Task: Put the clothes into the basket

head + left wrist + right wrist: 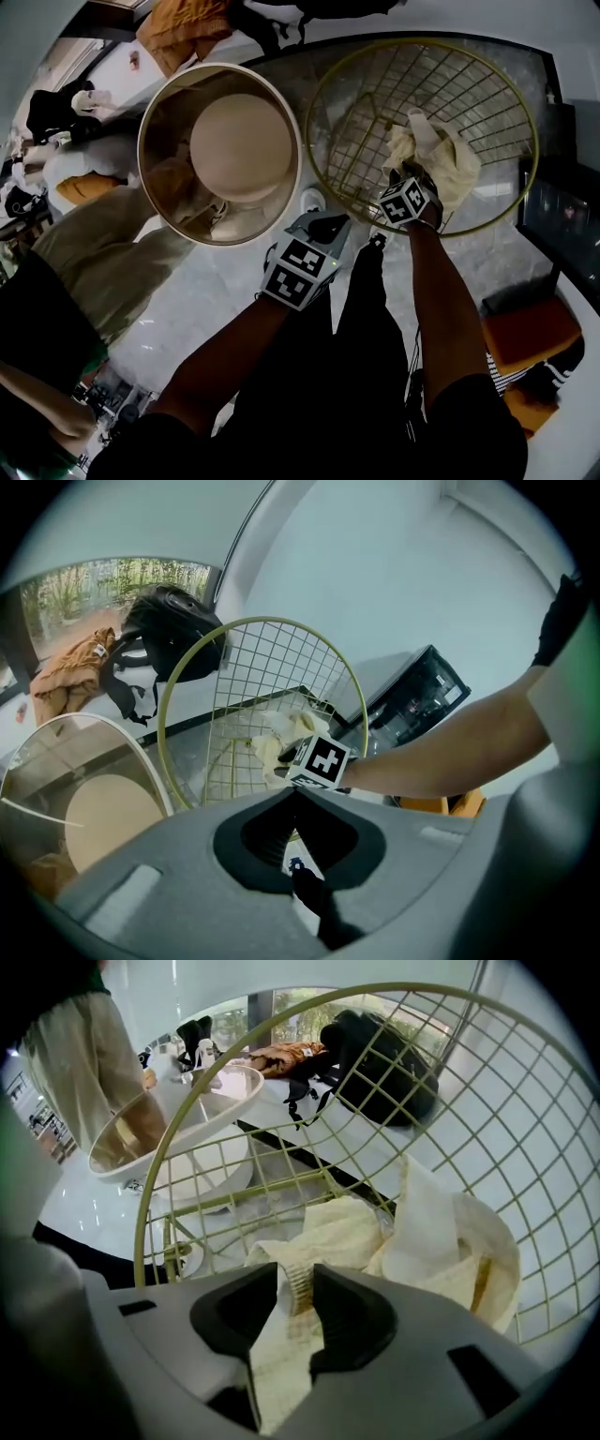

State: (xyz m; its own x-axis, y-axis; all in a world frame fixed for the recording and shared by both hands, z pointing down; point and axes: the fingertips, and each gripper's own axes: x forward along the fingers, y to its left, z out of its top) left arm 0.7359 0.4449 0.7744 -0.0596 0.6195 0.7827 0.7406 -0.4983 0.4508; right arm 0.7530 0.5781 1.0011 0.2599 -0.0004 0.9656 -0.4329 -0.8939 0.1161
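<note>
Right tool [298, 1283]: stood spread, cream garment [436, 1241] between jaws
Left tool [292, 789]: pressed together, empty
Wire basket [539, 1091]: held cream garment

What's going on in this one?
A person is working over a yellow wire basket with two tools. The right hand-held gripper is down inside the basket with its jaws apart, and the hem of a cream garment lies between them. The garment is heaped against the basket's wall. The left hand-held gripper hangs outside the rim, jaws together and empty, between the basket and a round beige tub.
</note>
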